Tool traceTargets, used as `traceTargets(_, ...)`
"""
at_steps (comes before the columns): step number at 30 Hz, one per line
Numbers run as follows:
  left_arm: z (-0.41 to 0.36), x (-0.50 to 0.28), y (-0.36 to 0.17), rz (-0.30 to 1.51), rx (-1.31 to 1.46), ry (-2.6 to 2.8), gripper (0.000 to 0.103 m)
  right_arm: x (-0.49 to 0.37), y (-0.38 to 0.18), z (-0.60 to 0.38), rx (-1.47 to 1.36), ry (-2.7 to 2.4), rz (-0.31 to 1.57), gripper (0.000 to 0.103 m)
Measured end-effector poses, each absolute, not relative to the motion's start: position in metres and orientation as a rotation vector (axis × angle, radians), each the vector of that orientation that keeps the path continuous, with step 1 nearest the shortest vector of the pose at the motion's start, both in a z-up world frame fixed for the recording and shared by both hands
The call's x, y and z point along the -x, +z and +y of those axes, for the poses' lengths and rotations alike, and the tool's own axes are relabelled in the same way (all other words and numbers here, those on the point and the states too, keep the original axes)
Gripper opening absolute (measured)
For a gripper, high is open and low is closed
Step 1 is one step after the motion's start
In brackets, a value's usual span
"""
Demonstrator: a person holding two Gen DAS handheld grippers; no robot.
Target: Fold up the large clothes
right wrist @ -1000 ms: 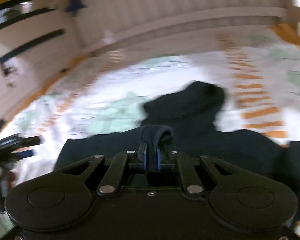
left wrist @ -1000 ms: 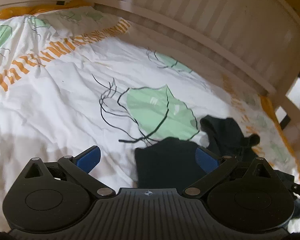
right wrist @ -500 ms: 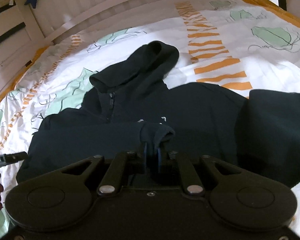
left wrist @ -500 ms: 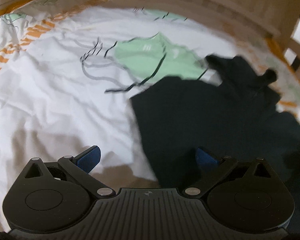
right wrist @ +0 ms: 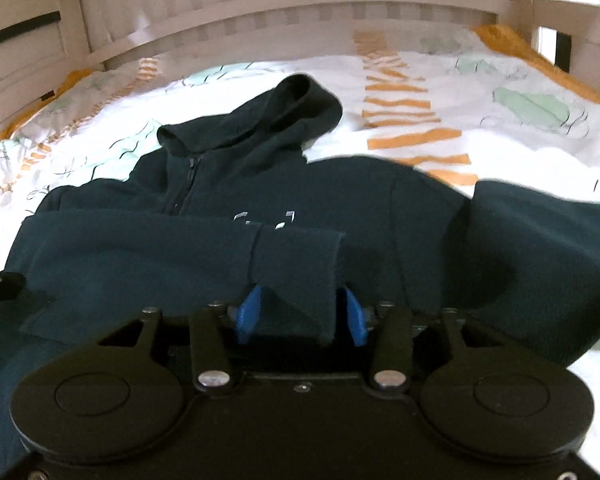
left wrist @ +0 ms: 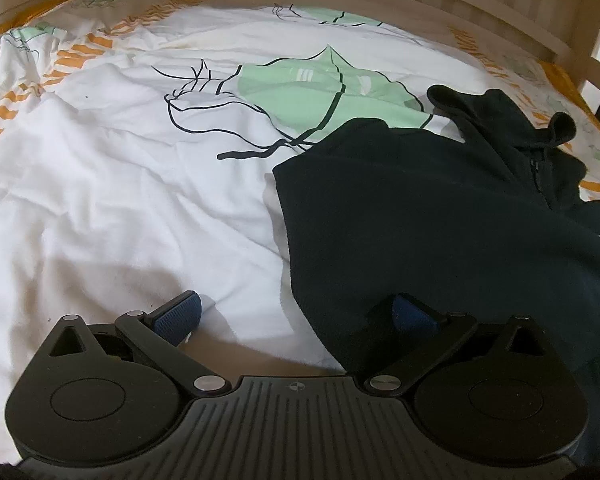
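Right claw (right wrist: 300, 312) parted, a sleeve cuff (right wrist: 296, 276) lying loose between its blue pads, sleeve laid across the chest of the dark hoodie (right wrist: 228, 184) spread face-up on the bed (left wrist: 120, 184). Left claw (left wrist: 296, 312) spread wide and gripping nothing, straddling the hoodie's near side edge. Seemingly early going: one sleeve folded in, other sleeve, hood (right wrist: 296, 108) and body left; plenty of bare quilt leftward, wooden bed rail (right wrist: 300, 12) beyond.

navy hoodie (right wrist: 284, 176), white leaf-print duvet (left wrist: 112, 184)
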State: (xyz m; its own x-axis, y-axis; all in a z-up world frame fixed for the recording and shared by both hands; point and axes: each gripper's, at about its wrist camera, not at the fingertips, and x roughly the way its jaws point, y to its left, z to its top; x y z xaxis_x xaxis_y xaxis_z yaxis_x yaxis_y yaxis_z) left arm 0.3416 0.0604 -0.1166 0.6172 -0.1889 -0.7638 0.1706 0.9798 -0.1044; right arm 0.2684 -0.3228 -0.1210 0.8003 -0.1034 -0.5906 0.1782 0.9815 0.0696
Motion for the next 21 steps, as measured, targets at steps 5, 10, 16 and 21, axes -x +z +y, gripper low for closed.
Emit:
traceTargets(5,0.059,-0.343,-0.117,0.885,0.022,-0.206,0.103,-0.292,-0.115,-0.338,-0.126,-0.249,0.652,0.063)
traceTargets(10,0.059,-0.344,-0.117,0.887,0.024,-0.207,0.103,-0.278,-0.113,-0.336,-0.165,-0.215,0.635,0.067)
traceTargets(16,0.058,-0.342,-0.118,0.869,0.034,-0.193,0.103,-0.231,-0.107,-0.325,-0.192,-0.063,0.620,0.086)
traceTargets(21,0.056,-0.338,-0.114,0.853,0.039,-0.180,0.101,-0.196,-0.099,-0.346,-0.270,-0.073,0.620,0.090)
